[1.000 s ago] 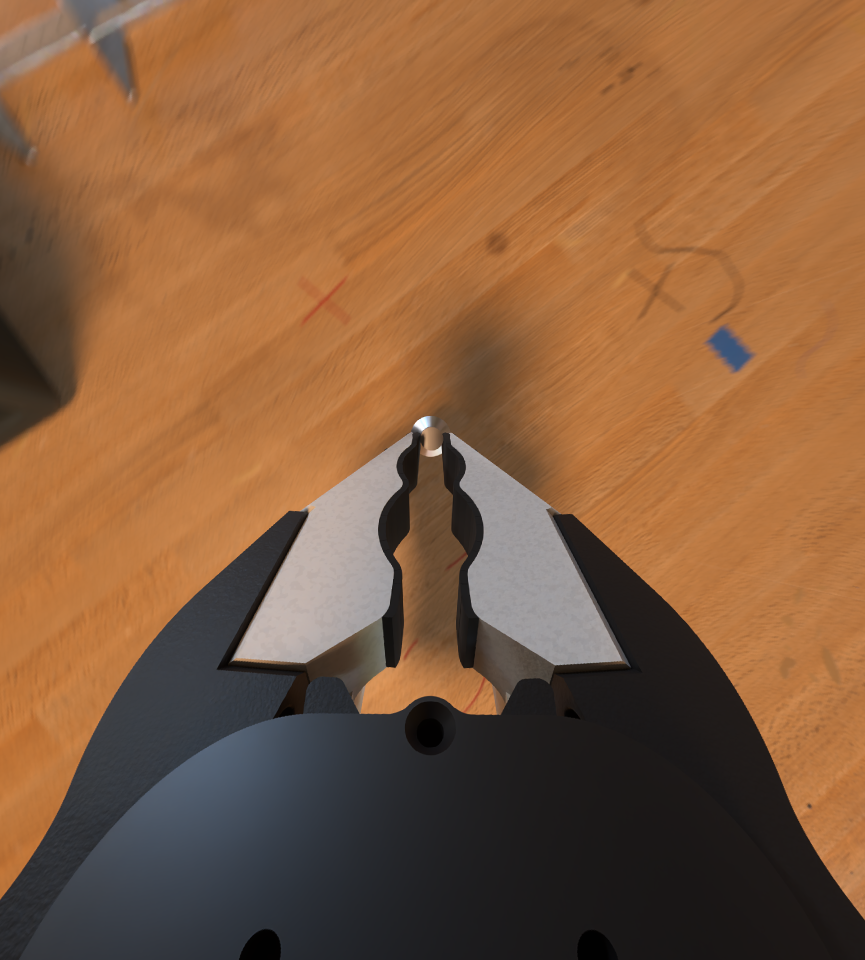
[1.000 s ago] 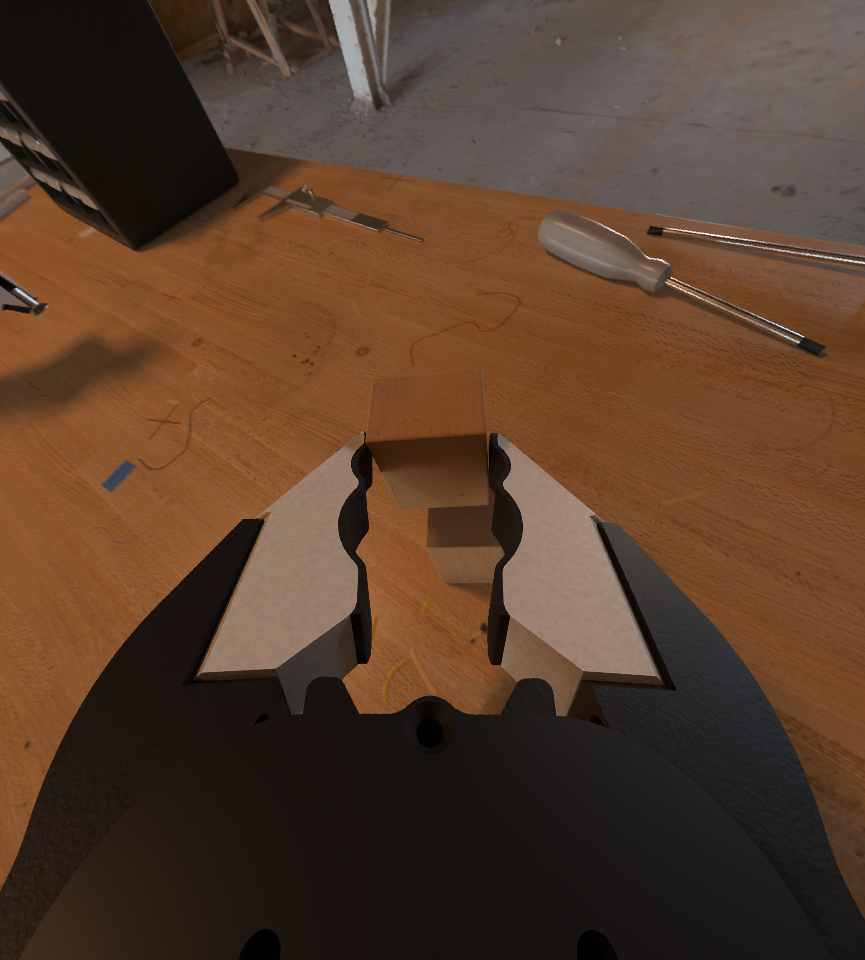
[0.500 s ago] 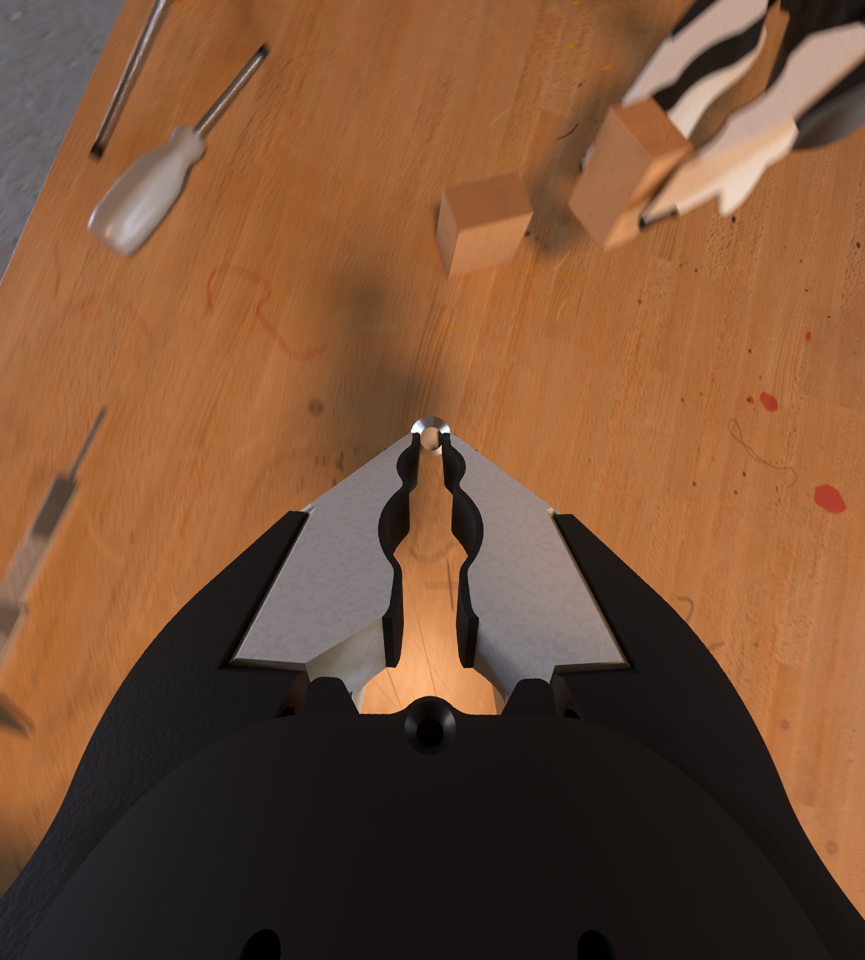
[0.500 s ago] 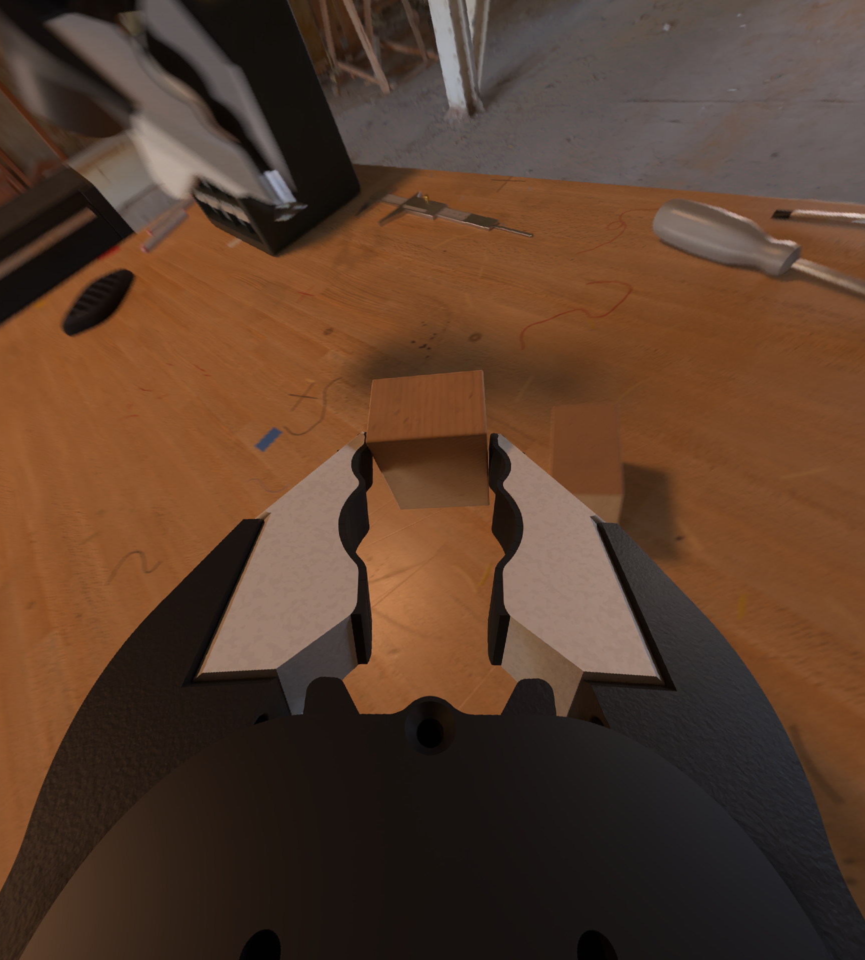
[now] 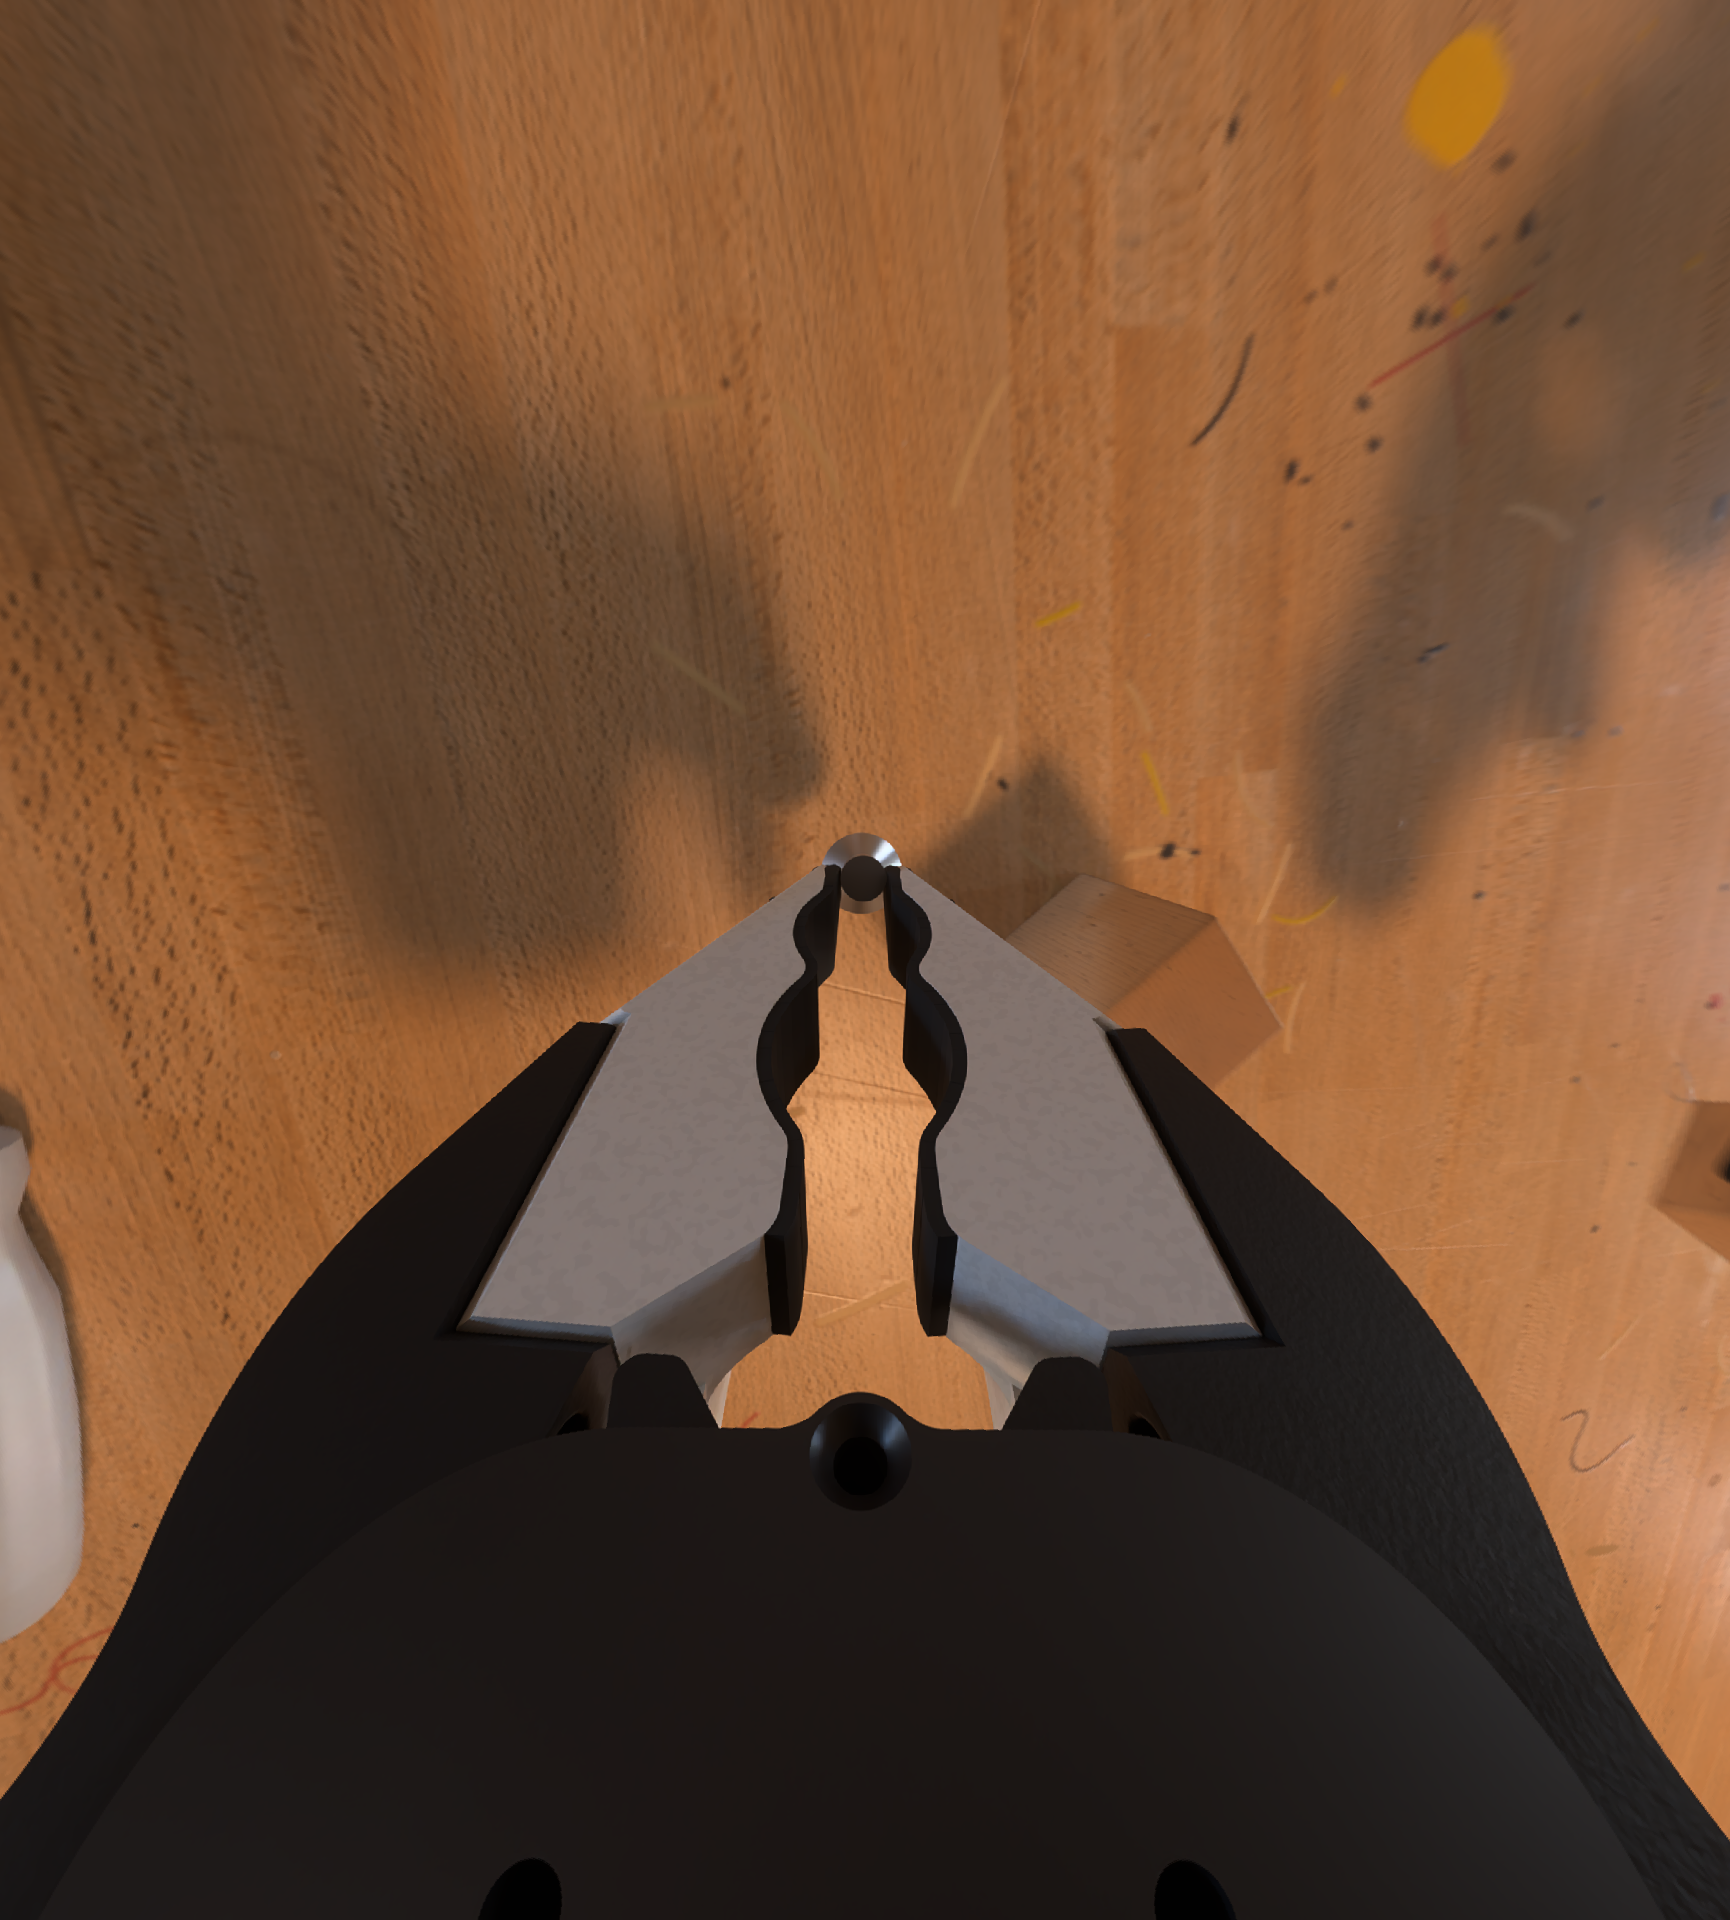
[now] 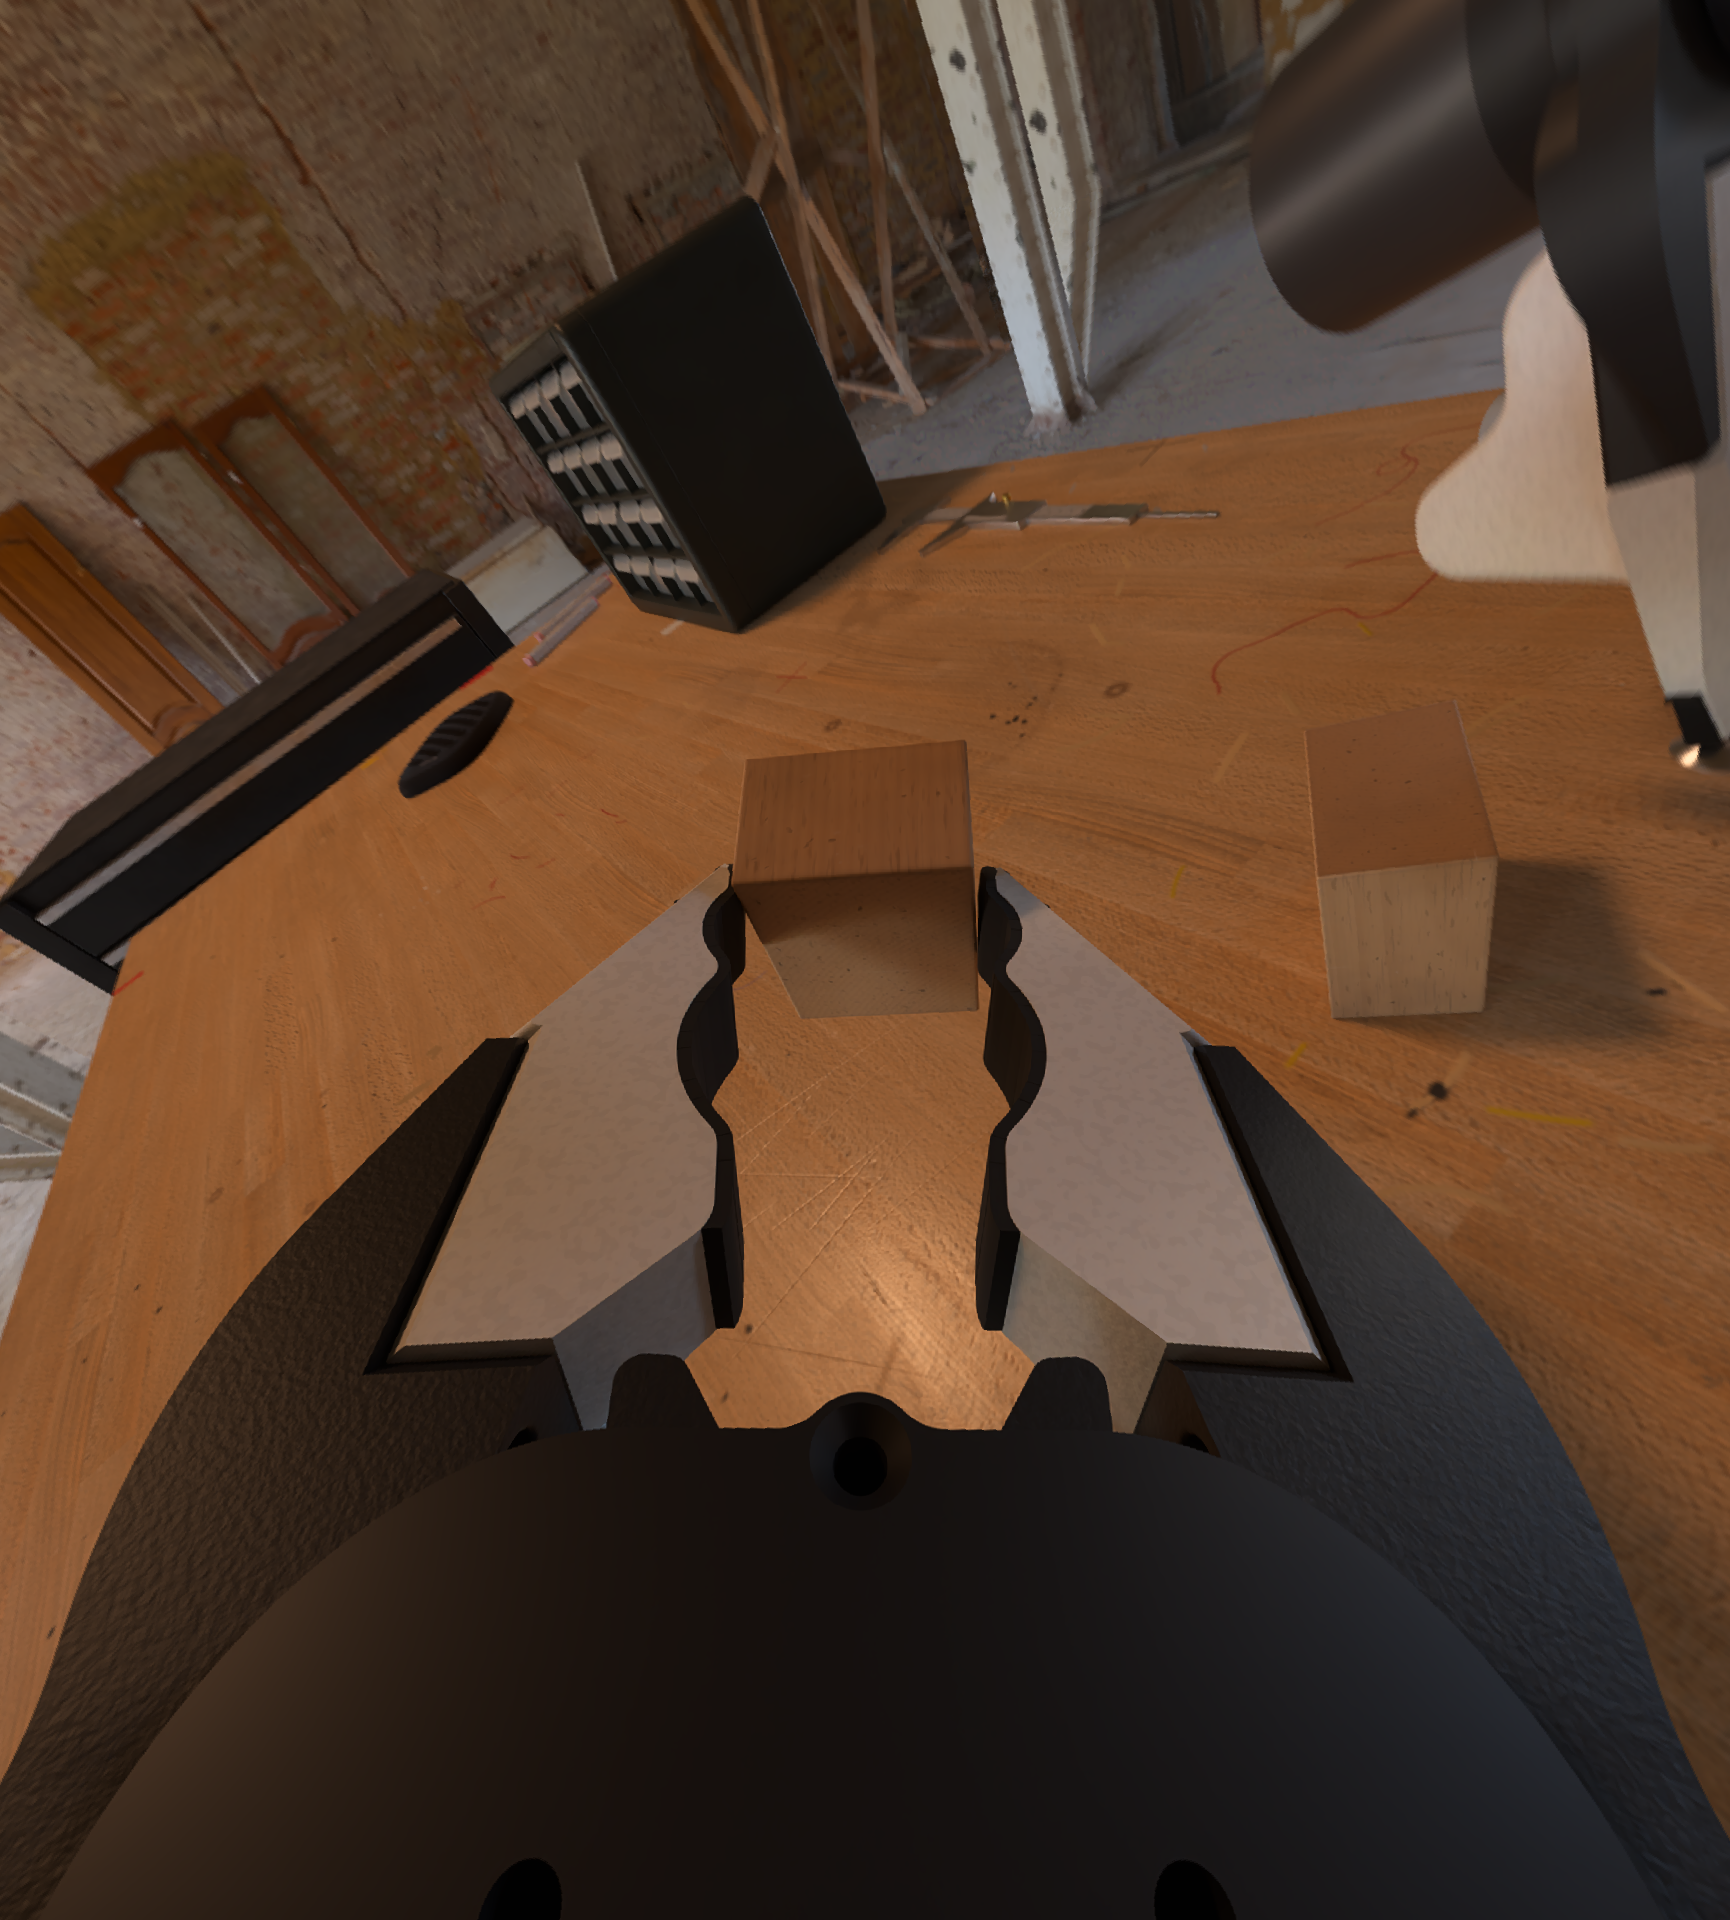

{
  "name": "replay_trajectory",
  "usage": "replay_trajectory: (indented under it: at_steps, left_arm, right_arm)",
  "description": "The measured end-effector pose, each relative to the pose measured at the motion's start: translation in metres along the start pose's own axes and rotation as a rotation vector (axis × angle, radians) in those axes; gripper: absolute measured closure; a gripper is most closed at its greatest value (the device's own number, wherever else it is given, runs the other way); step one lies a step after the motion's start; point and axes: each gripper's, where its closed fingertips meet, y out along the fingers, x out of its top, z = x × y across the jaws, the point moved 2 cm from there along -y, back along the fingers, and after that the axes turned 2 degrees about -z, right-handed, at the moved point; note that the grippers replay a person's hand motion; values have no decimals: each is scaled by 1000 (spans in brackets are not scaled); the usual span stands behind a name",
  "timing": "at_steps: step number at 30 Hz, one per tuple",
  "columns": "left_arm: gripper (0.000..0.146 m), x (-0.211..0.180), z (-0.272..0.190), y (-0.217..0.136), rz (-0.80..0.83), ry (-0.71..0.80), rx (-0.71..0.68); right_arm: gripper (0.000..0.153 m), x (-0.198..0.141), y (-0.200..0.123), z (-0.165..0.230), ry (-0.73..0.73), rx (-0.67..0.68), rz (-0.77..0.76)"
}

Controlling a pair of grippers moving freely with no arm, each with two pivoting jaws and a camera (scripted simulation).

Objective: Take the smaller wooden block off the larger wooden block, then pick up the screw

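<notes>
The left gripper (image 5: 862, 883) points steeply down at the workbench (image 5: 528, 416), fingertips pinched on the screw (image 5: 862, 865) (head outward). The right gripper (image 6: 856, 894), angled lower, clamps the smaller wooden block (image 6: 856, 821) aloft; the larger wooden block (image 6: 1401, 862) stands on the bench just right.

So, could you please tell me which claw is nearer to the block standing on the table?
Left: the left claw hovers beside that block; the right claw is farther.
</notes>
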Motion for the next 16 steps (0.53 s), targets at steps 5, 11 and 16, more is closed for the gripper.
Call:
replay_trajectory:
  at_steps: [5,11,16]
  left_arm:
    - [138,-4,1,19,93,35,45]
    - [138,-5,7,24,110,-25,60]
    - [138,-7,8,24,77,-16,57]
  right_arm:
    - [108,-1,-2,5,15,36,4]
    - [108,-2,-1,10,-4,55,16]
    - [108,-4,1,9,14,59,26]
